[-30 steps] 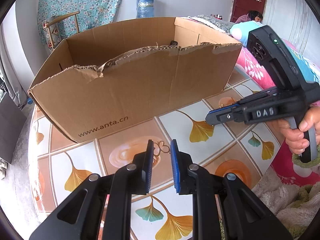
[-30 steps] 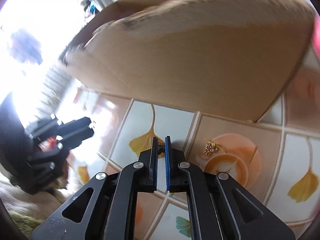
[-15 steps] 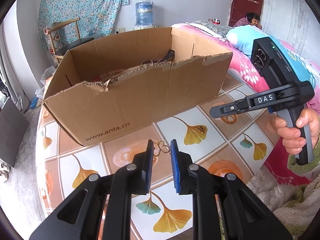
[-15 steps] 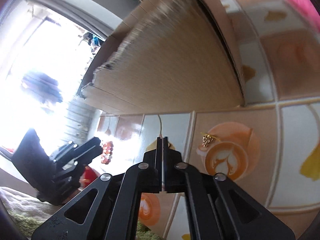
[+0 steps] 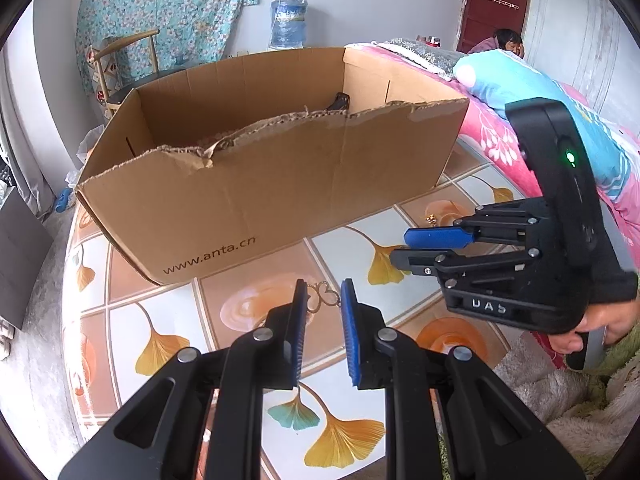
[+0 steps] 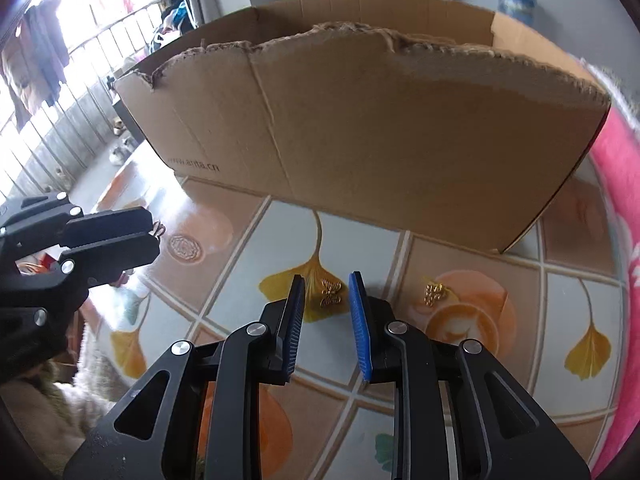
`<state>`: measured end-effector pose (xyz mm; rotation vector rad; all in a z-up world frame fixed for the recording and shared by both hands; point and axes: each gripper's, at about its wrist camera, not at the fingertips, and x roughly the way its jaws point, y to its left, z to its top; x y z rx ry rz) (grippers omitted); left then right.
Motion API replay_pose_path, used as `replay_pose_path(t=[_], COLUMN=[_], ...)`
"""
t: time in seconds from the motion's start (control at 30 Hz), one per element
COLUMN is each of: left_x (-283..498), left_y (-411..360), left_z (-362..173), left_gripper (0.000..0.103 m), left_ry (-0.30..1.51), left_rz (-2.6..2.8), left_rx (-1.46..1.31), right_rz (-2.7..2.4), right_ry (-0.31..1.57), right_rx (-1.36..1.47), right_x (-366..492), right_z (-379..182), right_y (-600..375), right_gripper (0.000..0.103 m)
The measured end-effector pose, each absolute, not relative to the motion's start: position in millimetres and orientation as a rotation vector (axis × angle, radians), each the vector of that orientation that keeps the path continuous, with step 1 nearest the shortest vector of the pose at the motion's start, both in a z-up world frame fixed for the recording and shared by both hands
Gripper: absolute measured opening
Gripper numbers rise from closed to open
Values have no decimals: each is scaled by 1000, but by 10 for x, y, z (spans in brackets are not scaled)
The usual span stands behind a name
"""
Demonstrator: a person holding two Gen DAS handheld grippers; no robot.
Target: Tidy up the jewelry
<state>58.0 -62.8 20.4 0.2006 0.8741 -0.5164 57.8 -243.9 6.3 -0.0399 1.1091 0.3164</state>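
Note:
A gold loop-shaped jewel (image 5: 322,295) lies on the patterned table between the tips of my open left gripper (image 5: 323,300). A gold butterfly jewel (image 6: 330,293) lies between the tips of my open right gripper (image 6: 326,294), which holds nothing. A third gold piece (image 6: 434,293) lies to its right; it also shows in the left wrist view (image 5: 431,219). The right gripper (image 5: 404,246) appears in the left view, the left gripper (image 6: 154,238) in the right view. The cardboard box (image 5: 280,184) stands behind them.
The table (image 5: 168,344) has a ginkgo-leaf tile pattern. A bed with a pink cover (image 5: 496,136) runs along the right. A fluffy rug (image 5: 560,396) lies below the table edge. A chair (image 5: 124,64) and a water bottle (image 5: 287,22) stand behind the box.
My right gripper was shut and swinging; it has opened and now sits low over the butterfly jewel. The left gripper has stayed around the loop jewel.

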Motion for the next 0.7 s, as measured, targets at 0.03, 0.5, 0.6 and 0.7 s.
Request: replay_pose_path(t=[0.03, 0.5, 0.6, 0.7], left_x=[592, 739, 743, 734], left_y=[-636, -625, -618, -617], left_z=[197, 75, 77, 86], left_gripper=[16, 16, 16, 16], left_ry=[876, 909, 910, 906], left_rz=[-519, -517, -514, -512], left_rx=[200, 185, 185, 186], right_rz=[308, 306, 309, 311], right_ry=[1106, 1106, 1104, 1096], right_rx=[-48, -93, -89, -93], right_x=[571, 584, 591, 571], right_z=[74, 110, 135, 148], right_y=[-2403, -2371, -2348, -2338], right_gripper=[22, 5, 4, 4])
